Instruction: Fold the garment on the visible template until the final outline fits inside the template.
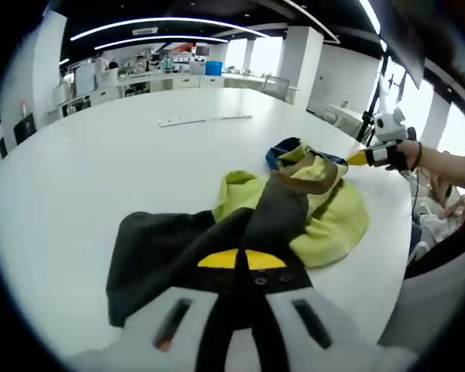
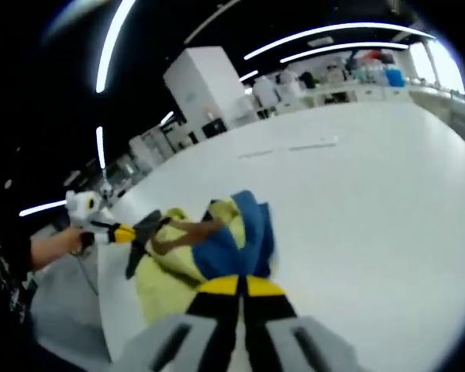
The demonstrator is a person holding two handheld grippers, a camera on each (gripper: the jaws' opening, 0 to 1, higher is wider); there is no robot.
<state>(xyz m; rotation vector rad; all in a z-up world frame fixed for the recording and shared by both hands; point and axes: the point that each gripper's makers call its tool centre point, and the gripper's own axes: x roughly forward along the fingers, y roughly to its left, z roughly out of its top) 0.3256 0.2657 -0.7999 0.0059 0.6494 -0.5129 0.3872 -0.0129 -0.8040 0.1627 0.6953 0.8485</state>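
Observation:
A garment (image 1: 333, 225) of lime green, dark grey, brown and blue cloth lies bunched on the white table (image 1: 101, 170). My left gripper (image 1: 241, 260) is shut on its dark grey end. At the far side a hand holds my right gripper (image 1: 356, 159), pinched on the blue and green end. In the right gripper view, my right gripper (image 2: 241, 285) is shut on the blue cloth of the garment (image 2: 170, 263). Across it, my left gripper (image 2: 124, 232) grips the dark grey corner near the table (image 2: 372, 201) edge.
A thin pale strip (image 1: 205, 120) lies flat on the table beyond the garment, also seen as the strip (image 2: 287, 149). The table's edge (image 1: 387, 256) runs close by the garment. Desks and a white pillar (image 2: 205, 89) stand beyond the far end.

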